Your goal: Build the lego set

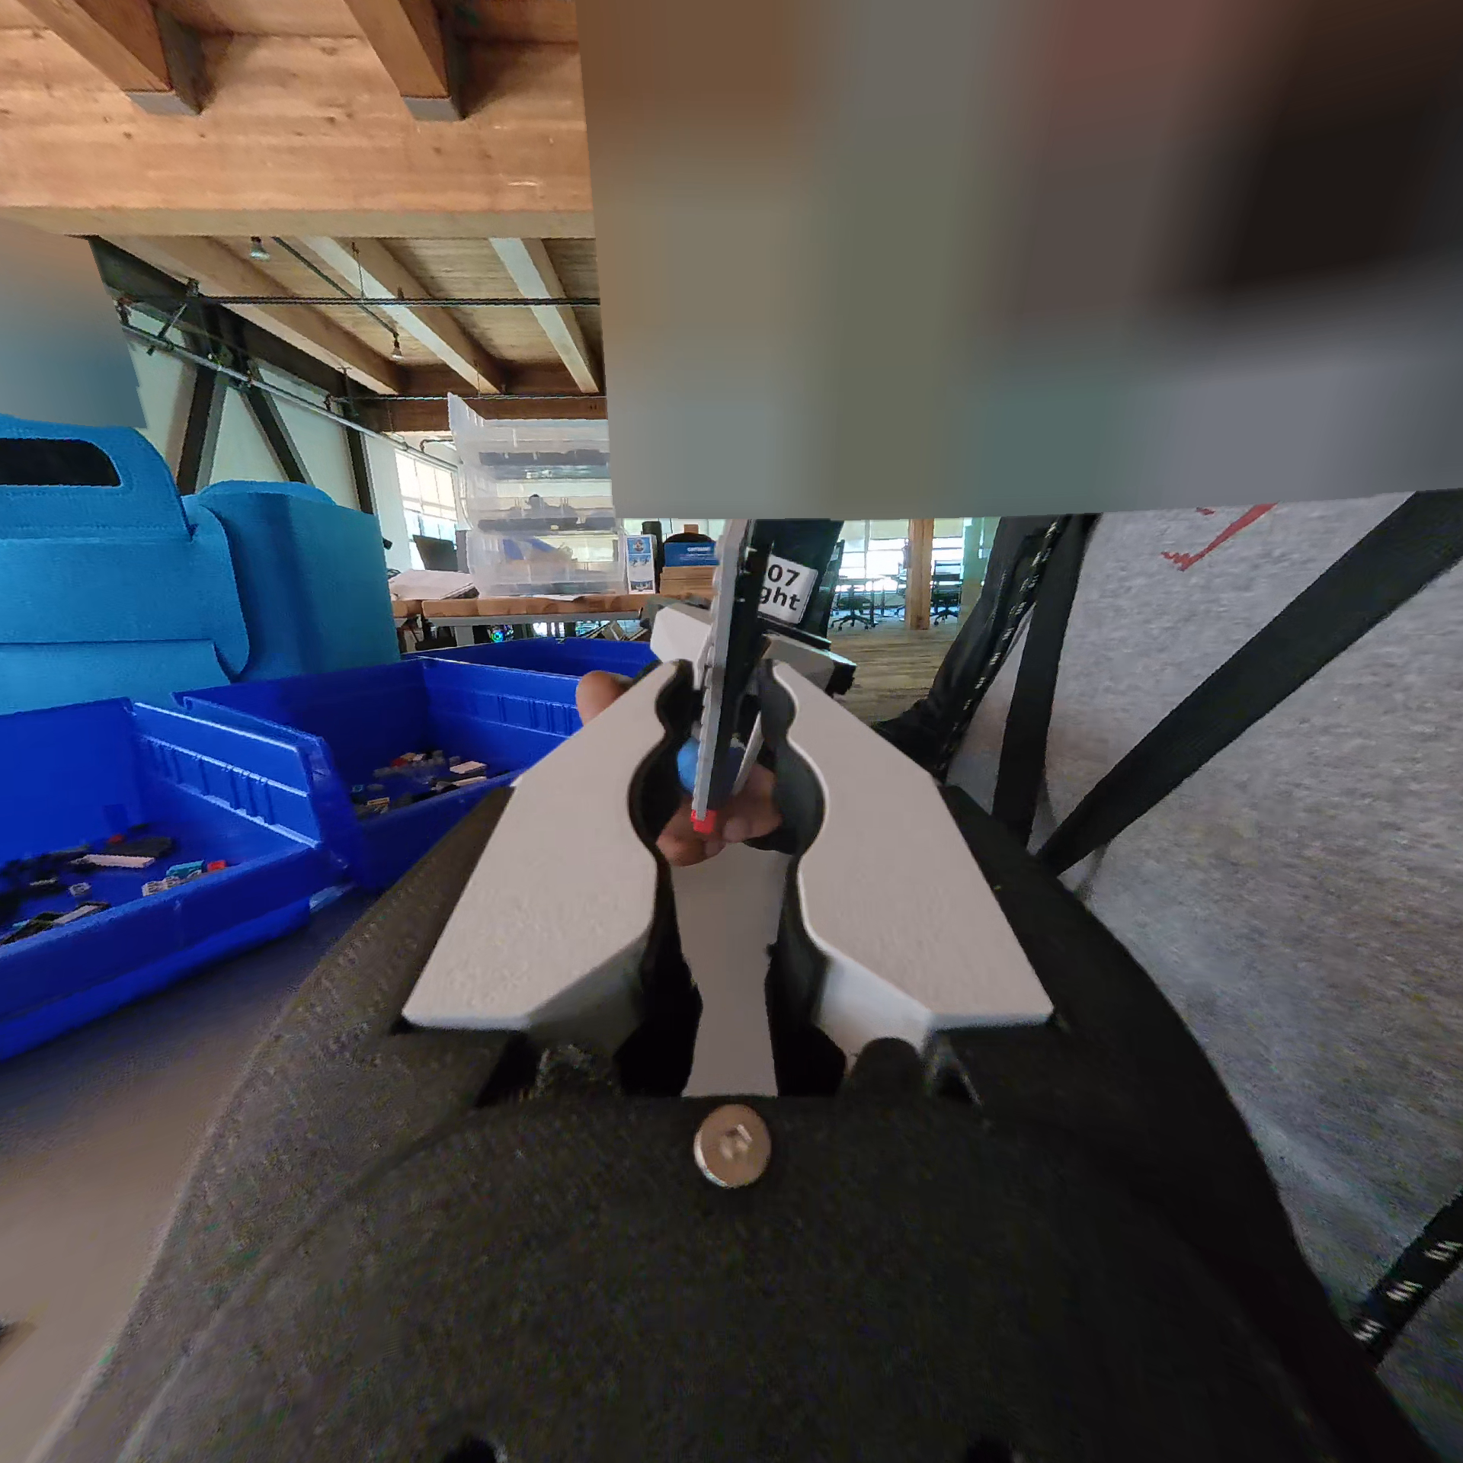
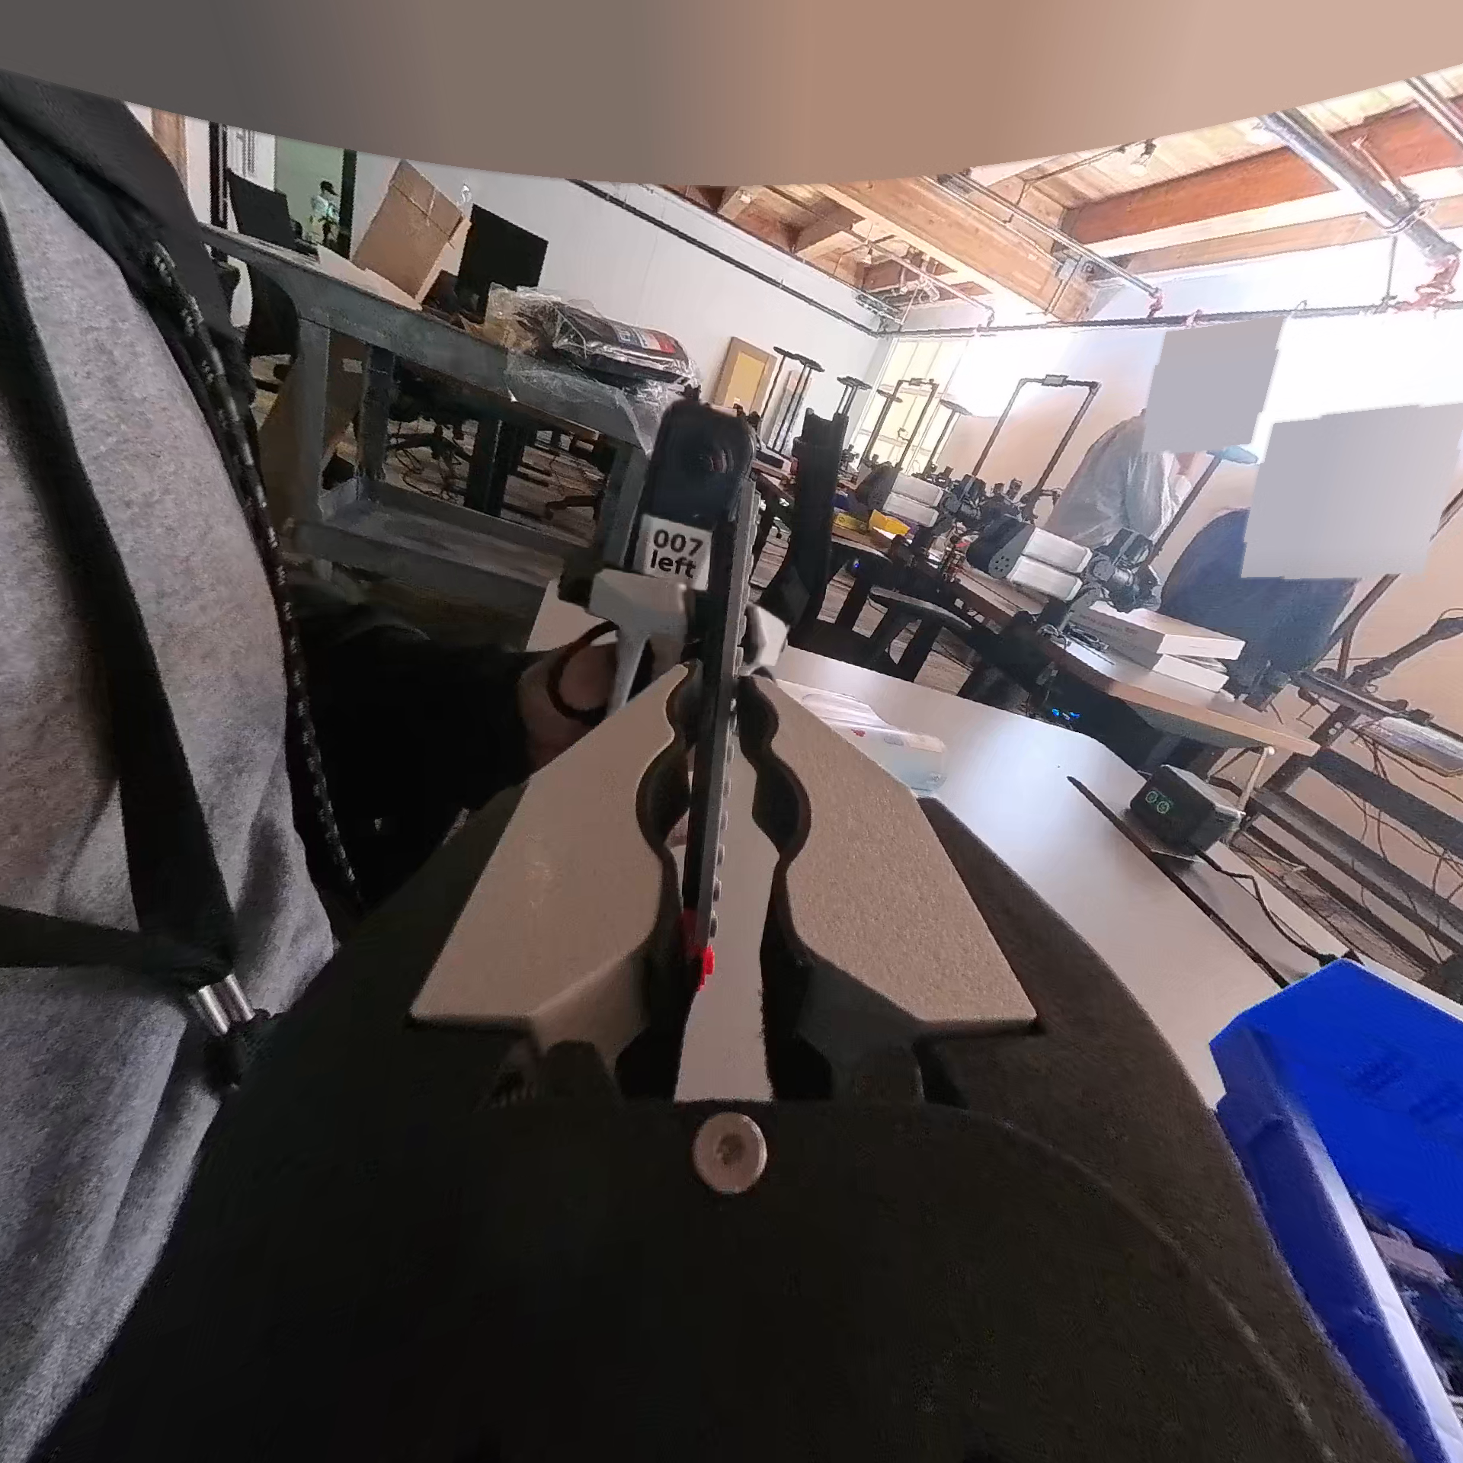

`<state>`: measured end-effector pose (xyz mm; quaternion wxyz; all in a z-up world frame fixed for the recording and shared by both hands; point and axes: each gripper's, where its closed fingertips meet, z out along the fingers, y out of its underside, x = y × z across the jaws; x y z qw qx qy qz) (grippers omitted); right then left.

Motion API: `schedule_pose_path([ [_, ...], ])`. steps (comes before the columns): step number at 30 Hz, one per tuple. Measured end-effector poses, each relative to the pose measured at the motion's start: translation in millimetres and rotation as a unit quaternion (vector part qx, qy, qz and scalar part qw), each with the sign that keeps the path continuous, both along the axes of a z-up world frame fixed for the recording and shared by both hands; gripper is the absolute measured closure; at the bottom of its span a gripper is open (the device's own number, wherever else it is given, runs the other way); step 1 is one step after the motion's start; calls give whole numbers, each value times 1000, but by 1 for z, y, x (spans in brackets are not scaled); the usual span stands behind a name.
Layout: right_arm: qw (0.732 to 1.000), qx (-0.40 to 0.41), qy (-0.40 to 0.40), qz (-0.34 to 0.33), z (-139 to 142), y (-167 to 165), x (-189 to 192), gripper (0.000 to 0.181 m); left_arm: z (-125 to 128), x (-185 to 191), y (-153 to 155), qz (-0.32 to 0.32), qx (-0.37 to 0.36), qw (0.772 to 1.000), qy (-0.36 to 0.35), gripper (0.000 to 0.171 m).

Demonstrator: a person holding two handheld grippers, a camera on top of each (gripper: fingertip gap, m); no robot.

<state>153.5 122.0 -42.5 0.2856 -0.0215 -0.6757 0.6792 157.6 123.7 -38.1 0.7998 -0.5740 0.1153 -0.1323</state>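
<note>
A flat lego assembly [image 1: 732, 625], a long grey and black plate seen edge-on, is held up above the table between both grippers. It carries a blue round piece [image 1: 685, 764] and a small red piece [image 1: 702, 821] at its lower end. My left gripper [image 1: 724, 682] is shut on it. My right gripper [image 2: 720, 687] is shut on the same plate [image 2: 712, 792], whose red piece [image 2: 701, 954] sits deep between the fingers. The grippers face each other: the right one [image 1: 799, 649] shows beyond the plate, as does the left one [image 2: 633, 609].
Two blue bins [image 1: 222, 780] [image 1: 491, 704] with loose lego pieces stand at the left; another blue bin [image 2: 1346, 1069] is at the lower right. The white table [image 2: 1029, 792] holds a small black device [image 2: 1179, 807]. A person's grey top with black straps [image 1: 1227, 871] is close by. Less than 4 cm separates the two grippers' tips.
</note>
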Motion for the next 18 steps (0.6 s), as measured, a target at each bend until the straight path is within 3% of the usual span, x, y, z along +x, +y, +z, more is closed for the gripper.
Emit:
schedule_pose_path([
  [2, 1000, 6, 4, -1, -1, -1, 0, 170, -1, 1, 0, 0, 1, 1000, 5, 163],
  [18, 1000, 7, 9, 10, 1, -3, 4, 166, 2, 1, -3, 31, 28, 998, 40, 166],
])
